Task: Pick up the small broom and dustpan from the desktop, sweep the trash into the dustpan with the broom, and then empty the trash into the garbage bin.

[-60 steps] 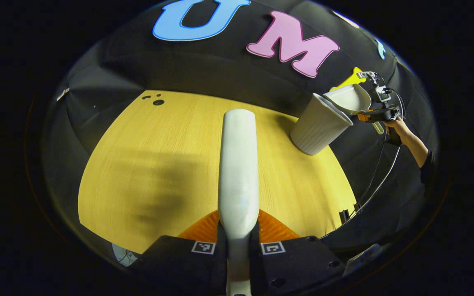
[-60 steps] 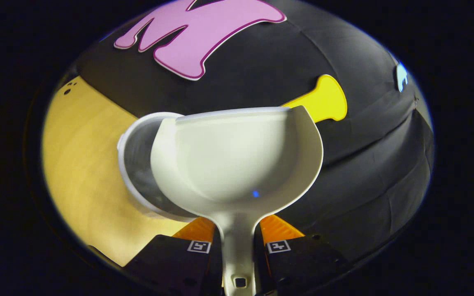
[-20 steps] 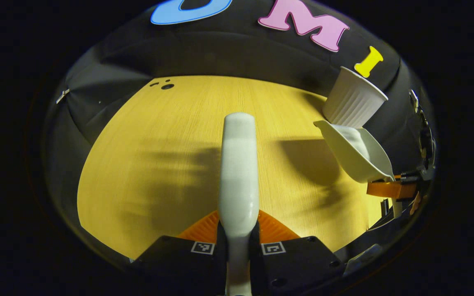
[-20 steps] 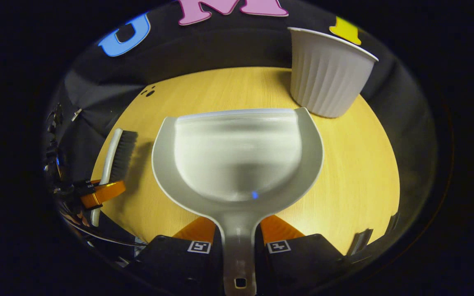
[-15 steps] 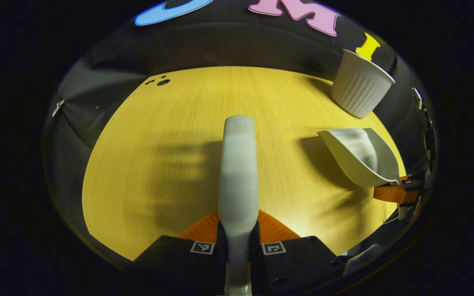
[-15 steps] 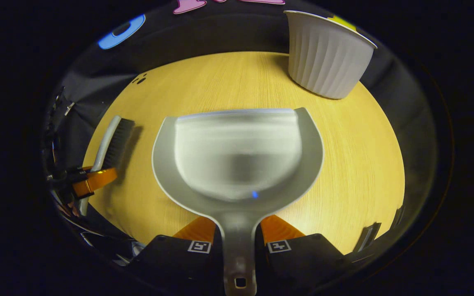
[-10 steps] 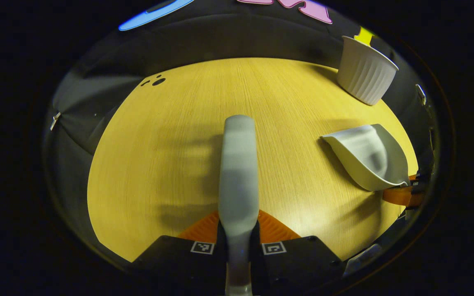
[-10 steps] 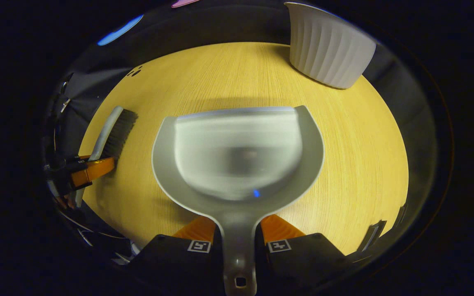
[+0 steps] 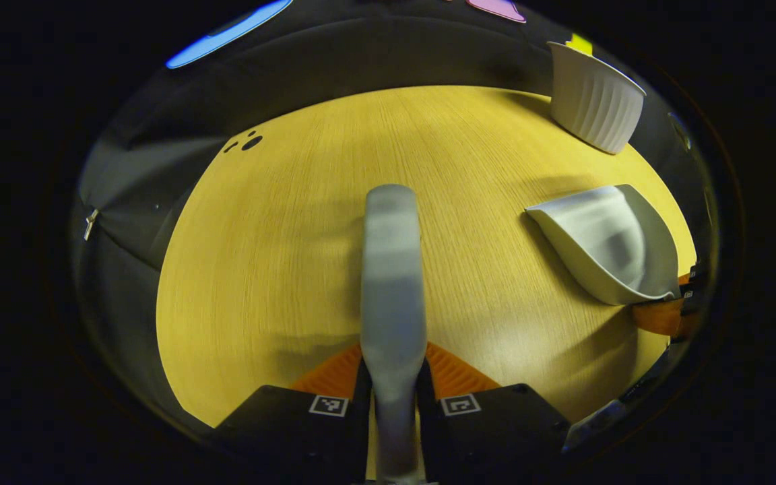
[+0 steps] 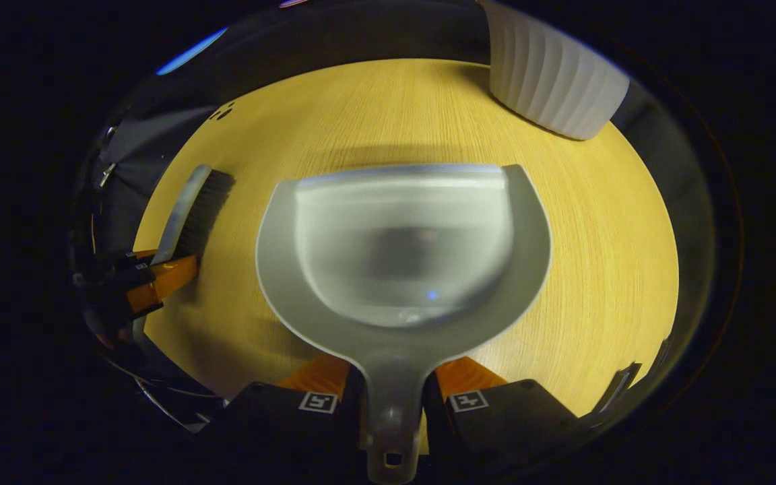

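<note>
1. Now that both tools have come down from bin height to just above the pale wooden desktop (image 9: pixel 280 236), the emptying looks done; the pan shows no trash.
2. Left gripper (image 9: pixel 393 397): both fingers clamped on the grey plastic handle of the small broom (image 9: pixel 393 269), which runs straight ahead over the desktop.
3. Right gripper (image 10: pixel 393 394): both fingers pinch the handle of the white plastic dustpan (image 10: pixel 401 249), pan now level, where 3 s ago it was tipped at the bin mouth.
4. In the right gripper view the broom's dark bristles (image 10: pixel 205 202) sit left of the pan, near but apart.
5. Farther back, the white ribbed garbage bin (image 10: pixel 553 81) stands upright at the desktop's far right.
6. Nothing blocks setting both tools down.
</note>
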Tool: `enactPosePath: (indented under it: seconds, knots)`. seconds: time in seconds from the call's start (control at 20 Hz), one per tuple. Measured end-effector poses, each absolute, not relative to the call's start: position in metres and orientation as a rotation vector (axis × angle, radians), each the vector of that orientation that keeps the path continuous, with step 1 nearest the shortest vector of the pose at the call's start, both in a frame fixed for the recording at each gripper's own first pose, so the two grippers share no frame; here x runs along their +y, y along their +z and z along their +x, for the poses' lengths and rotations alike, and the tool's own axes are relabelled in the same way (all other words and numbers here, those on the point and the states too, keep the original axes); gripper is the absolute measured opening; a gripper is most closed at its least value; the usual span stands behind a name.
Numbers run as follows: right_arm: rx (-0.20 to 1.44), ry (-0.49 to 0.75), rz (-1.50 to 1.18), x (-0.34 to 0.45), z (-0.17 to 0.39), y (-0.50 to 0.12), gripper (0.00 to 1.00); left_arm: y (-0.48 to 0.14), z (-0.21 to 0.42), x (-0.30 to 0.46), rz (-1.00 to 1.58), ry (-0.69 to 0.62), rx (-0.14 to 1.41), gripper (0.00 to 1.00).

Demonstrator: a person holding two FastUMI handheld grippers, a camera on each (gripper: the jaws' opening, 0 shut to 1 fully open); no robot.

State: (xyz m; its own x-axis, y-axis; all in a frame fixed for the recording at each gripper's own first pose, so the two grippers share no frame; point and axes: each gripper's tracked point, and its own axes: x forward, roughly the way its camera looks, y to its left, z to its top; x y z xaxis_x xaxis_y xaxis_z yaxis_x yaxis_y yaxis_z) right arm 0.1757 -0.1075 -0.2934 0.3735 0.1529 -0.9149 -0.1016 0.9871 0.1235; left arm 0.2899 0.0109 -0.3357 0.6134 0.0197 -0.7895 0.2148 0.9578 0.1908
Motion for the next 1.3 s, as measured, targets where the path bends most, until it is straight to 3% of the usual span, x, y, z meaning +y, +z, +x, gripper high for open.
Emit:
enactPosePath:
  seconds: [0.05,0.1,0.15,0.2,0.25,0.3,0.4,0.75,1.05,1.3]
  knots:
    - [1.177,0.173,0.067,-0.104,0.175,-0.294,0.48,-0.333,0.289,0.012,0.283,-0.105,0.895,0.47]
    - [1.169,0.176,0.073,-0.102,0.176,-0.293,0.7,-0.33,0.29,0.009,0.28,-0.111,0.874,0.54]
    - [1.153,0.161,0.065,-0.105,0.179,-0.29,0.75,-0.324,0.29,0.005,0.27,-0.126,0.858,0.45]
    - [1.136,0.152,0.061,-0.107,0.181,-0.288,0.9,-0.321,0.29,0.002,0.256,-0.142,0.843,0.62]
    - [1.114,0.14,0.055,-0.109,0.182,-0.284,0.99,-0.318,0.289,0.001,0.247,-0.157,0.834,0.78]
    - [1.097,0.132,0.055,-0.11,0.182,-0.281,0.98,-0.311,0.285,0.001,0.243,-0.156,0.819,0.95]
    - [1.061,0.118,0.05,-0.111,0.183,-0.272,0.99,-0.297,0.28,0.001,0.241,-0.157,0.783,0.97]
    - [0.854,0.096,0.044,-0.109,0.178,-0.211,0.99,-0.208,0.253,-0.009,0.143,-0.186,0.534,0.97]
    - [0.579,0.111,0.05,-0.103,0.172,-0.128,0.99,-0.108,0.21,-0.007,0.189,-0.121,0.146,0.98]
    - [0.326,0.133,0.02,-0.096,0.16,-0.044,0.99,-0.069,0.149,-0.017,0.155,-0.153,0.023,0.98]
